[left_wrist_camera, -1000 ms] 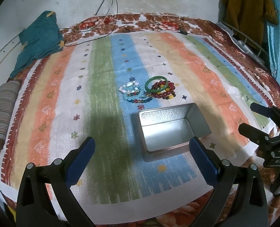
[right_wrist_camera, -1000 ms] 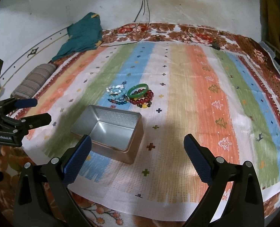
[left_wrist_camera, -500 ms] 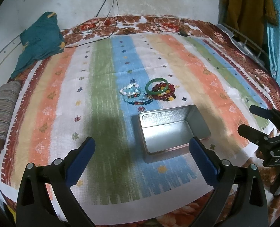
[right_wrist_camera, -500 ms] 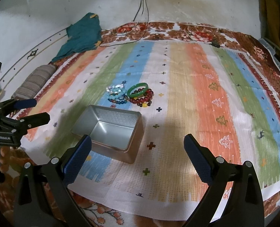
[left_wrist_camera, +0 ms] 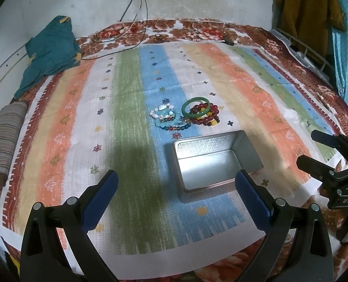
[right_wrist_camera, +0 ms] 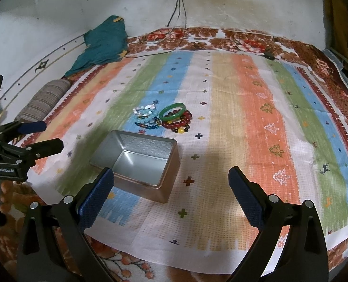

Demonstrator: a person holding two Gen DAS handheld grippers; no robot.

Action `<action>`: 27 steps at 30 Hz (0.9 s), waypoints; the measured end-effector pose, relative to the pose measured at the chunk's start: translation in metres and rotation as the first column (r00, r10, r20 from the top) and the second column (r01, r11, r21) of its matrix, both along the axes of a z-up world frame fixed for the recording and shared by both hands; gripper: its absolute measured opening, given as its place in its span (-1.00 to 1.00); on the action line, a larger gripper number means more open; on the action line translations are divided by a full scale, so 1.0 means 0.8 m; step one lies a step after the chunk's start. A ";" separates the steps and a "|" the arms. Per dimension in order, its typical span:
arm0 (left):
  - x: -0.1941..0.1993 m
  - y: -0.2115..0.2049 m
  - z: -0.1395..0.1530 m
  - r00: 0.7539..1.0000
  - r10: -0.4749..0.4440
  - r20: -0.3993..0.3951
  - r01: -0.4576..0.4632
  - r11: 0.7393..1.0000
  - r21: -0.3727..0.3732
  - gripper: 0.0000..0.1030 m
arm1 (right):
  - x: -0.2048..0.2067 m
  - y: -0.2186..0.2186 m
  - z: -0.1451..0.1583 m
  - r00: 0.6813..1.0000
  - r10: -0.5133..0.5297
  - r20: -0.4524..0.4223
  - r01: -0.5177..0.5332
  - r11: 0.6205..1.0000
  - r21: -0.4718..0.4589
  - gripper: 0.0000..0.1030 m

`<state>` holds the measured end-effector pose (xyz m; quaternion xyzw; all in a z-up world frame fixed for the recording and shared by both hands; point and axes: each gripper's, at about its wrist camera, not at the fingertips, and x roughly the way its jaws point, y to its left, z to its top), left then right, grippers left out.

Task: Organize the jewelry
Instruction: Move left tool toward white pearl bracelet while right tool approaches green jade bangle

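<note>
An open rectangular silver metal tin (left_wrist_camera: 217,162) sits on the striped multicoloured cloth (left_wrist_camera: 256,98). A cluster of beaded bracelets (left_wrist_camera: 185,115) lies just behind it. A green bangle (left_wrist_camera: 195,107) rests on the cluster's right part.

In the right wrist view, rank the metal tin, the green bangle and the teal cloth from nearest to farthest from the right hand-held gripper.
From the right hand-held gripper:
1. Metal tin, open, just ahead by its left finger.
2. Green bangle, mid-cloth beyond the tin, resting on the red beads.
3. Teal cloth, far left by the wall.

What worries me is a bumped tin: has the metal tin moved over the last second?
No. The metal tin sits on the same blue stripe of the cloth as before, with the same gap to the bracelets.
</note>
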<state>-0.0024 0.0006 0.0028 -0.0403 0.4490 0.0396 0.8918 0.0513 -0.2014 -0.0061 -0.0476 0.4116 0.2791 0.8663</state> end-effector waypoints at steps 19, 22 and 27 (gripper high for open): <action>0.023 0.019 0.004 0.994 0.106 -0.011 -0.106 0.994 0.008 0.89 | 0.030 0.009 -0.004 1.000 -0.024 -0.008 0.024 0.999 -0.029 0.92; 0.038 0.023 0.004 0.992 0.121 -0.019 -0.121 0.992 0.024 0.89 | 0.044 0.014 -0.004 1.000 -0.024 0.000 0.024 0.999 -0.046 0.92; 0.073 0.041 0.001 0.985 0.170 -0.029 -0.169 0.985 0.016 0.89 | 0.075 0.029 -0.009 0.999 -0.045 -0.013 0.044 0.998 -0.049 0.92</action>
